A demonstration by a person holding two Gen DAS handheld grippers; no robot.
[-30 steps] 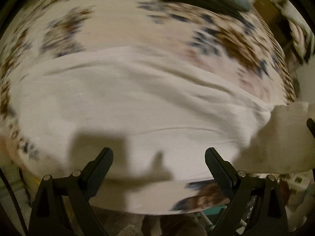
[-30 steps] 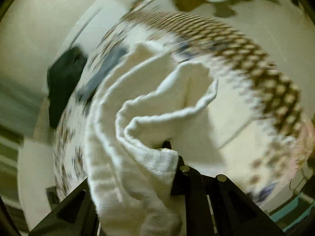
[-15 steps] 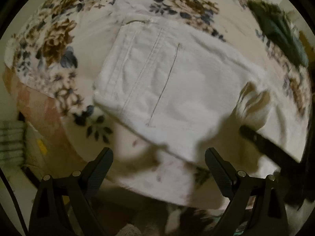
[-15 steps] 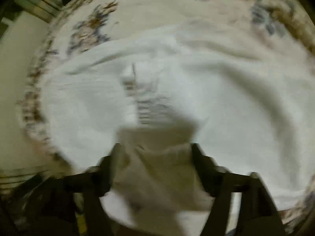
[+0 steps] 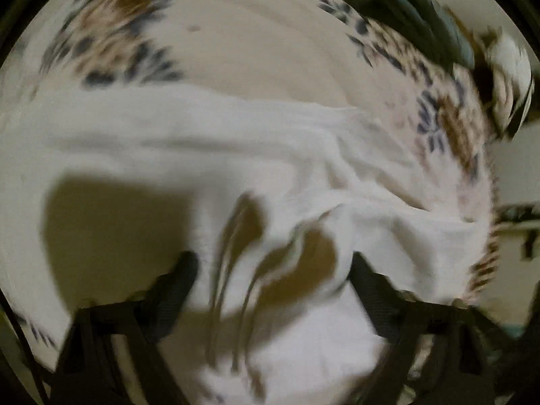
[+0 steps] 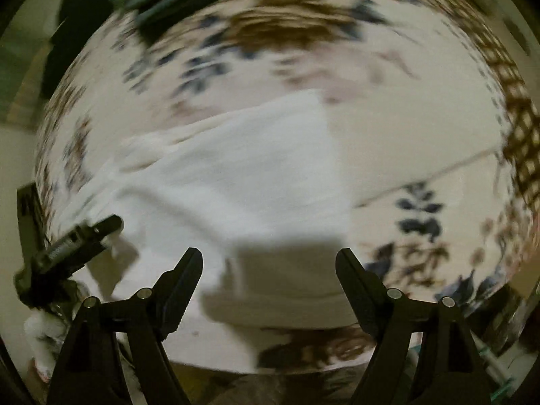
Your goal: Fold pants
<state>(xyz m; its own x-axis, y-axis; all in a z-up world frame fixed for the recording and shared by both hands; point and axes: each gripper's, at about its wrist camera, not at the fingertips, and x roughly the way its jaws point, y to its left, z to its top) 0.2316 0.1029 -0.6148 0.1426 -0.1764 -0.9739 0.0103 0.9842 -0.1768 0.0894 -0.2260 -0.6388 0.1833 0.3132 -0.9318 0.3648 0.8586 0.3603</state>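
The white pants (image 6: 236, 182) lie folded on a floral bedspread (image 6: 422, 155). In the left wrist view the pants (image 5: 202, 148) fill the middle, rumpled and blurred by motion. My left gripper (image 5: 273, 270) is open, its jaws wide apart, low over the white cloth with folds between the fingers. My right gripper (image 6: 270, 266) is open and empty, hovering over the near edge of the pants. The left gripper also shows at the left of the right wrist view (image 6: 77, 239), at the pants' left end.
A dark green garment (image 5: 405, 10) lies at the far side of the bed; it also shows in the right wrist view (image 6: 141, 3). The bed's near edge (image 6: 303, 354) runs just below the right gripper.
The right gripper has let go of the white cloth and opened; the pants now lie flat. The left gripper has dropped close to the cloth. Both views are swinging fast.
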